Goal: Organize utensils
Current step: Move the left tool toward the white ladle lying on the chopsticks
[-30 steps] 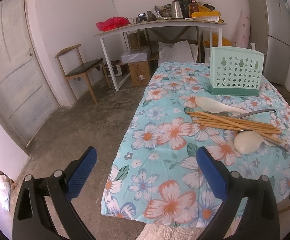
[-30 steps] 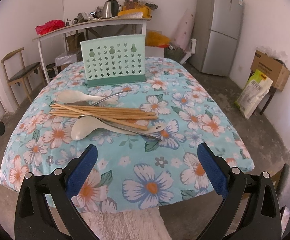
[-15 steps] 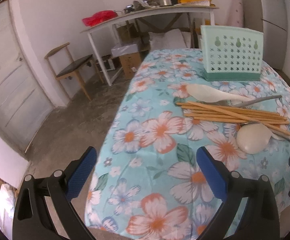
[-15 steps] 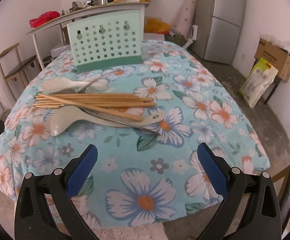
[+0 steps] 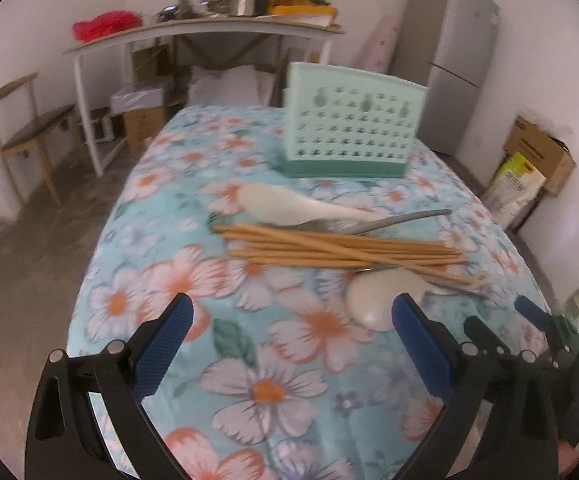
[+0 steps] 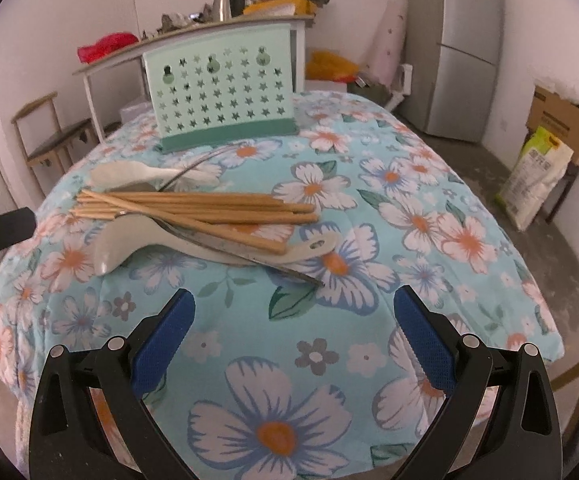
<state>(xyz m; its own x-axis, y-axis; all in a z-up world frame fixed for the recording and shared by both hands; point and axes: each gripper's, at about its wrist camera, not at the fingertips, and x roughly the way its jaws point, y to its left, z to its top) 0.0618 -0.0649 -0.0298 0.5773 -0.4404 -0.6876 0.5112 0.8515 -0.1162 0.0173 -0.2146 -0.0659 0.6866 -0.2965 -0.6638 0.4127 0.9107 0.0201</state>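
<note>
Right wrist view is showing the right tool (image 6: 294, 334) hovering over the near edge of the surface (image 6: 429, 240), its blue fingers (image 6: 423, 342) spread wide and gripping nothing. The surface is wearing a light-blue cloth printed with large flowers. Towards its far edge a mint-green utensil holder (image 6: 219, 88) is standing upright, its front wall pierced with star-shaped holes; what is lying inside it cannot be told from here, and nothing is sticking out above its rim.

The utensils are lying in a loose heap between the holder and the tools, nearer the left edge in this view. A bundle of wooden chopsticks (image 6: 193, 210) is lying crosswise over a grey rice paddle (image 6: 129, 240), with a metal knife (image 6: 249, 256) running alongside and partly under the sticks. A white spoon (image 6: 129, 172) is resting just beyond the bundle, close to the holder's base, touching a thin metal handle (image 6: 193, 166) that is curving up beside it.

Left wrist view, somewhat blurred, is showing the left tool (image 5: 289, 330) also released, fingers (image 5: 163, 344) wide apart and empty, hanging above the cloth just short of the heap. The right finger is sitting in front of the paddle's (image 5: 373, 296) bowl. The holder (image 5: 349, 132) is appearing behind the chopsticks (image 5: 329, 246) and the spoon (image 5: 285, 206). The other tool's dark frame (image 5: 545, 340) is showing at the right rim.
</note>
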